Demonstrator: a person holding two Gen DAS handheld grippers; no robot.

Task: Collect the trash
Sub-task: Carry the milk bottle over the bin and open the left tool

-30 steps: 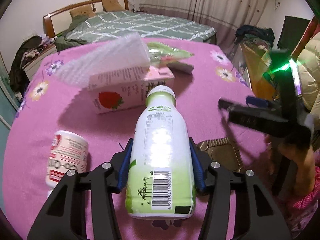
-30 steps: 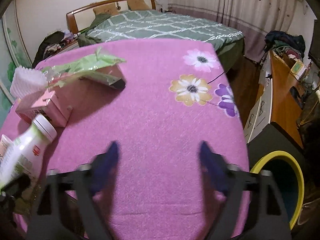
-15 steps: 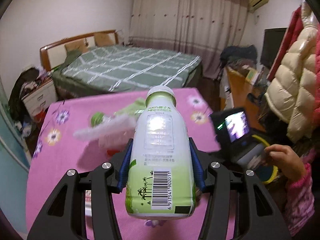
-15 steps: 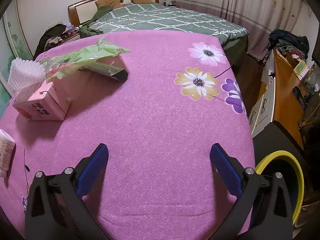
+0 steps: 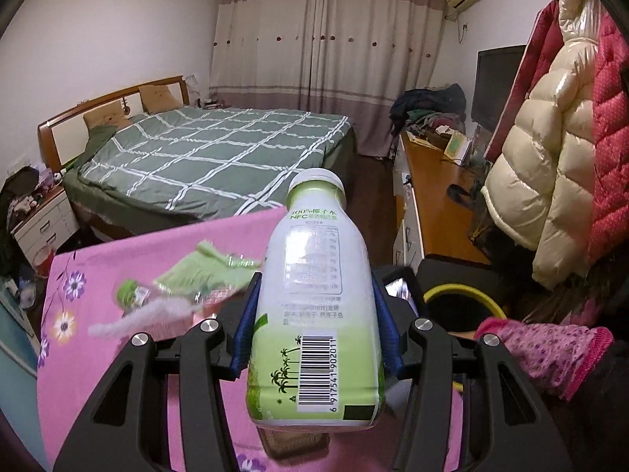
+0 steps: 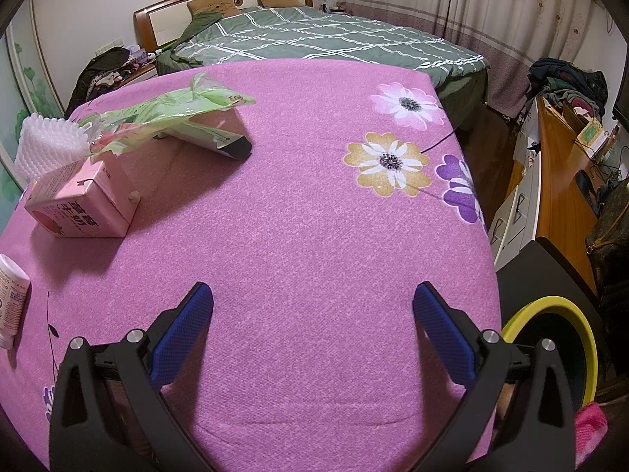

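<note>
Left claw (image 5: 316, 334), lower centre of the left wrist view: its blue pads (image 5: 247, 328) press both sides of a white-and-green plastic drink bottle with a white cap (image 5: 314, 303), held cap-forward and clear of the pink floral tabletop (image 5: 98, 271). At centre left of that view, blurred, lie a crumpled green plastic wrapper (image 5: 204, 271) and a strip of white foam netting (image 5: 137, 316). At right of the bottle, a yellow-rimmed bin (image 5: 460, 295) stands beside the tabletop, with a pink knitted sleeve (image 5: 550, 350) at lower right.

Right claw (image 6: 312, 316), lower centre of the right wrist view: its jaws stand wide apart, with nothing between the blue pads but bare pink cloth. From left to right in that view: a small white bottle with red print (image 6: 10, 303) lying at the left edge; a pink strawberry milk carton (image 6: 82, 200) at middle left, with the foam netting (image 6: 49, 143) against it behind; the green wrapper (image 6: 173, 106) draped over the carton top; a flat green-and-black packet (image 6: 220, 139) partly under the wrapper at upper centre left; the bin's yellow rim (image 6: 585, 338) at lower right, off the tabletop edge.
</note>
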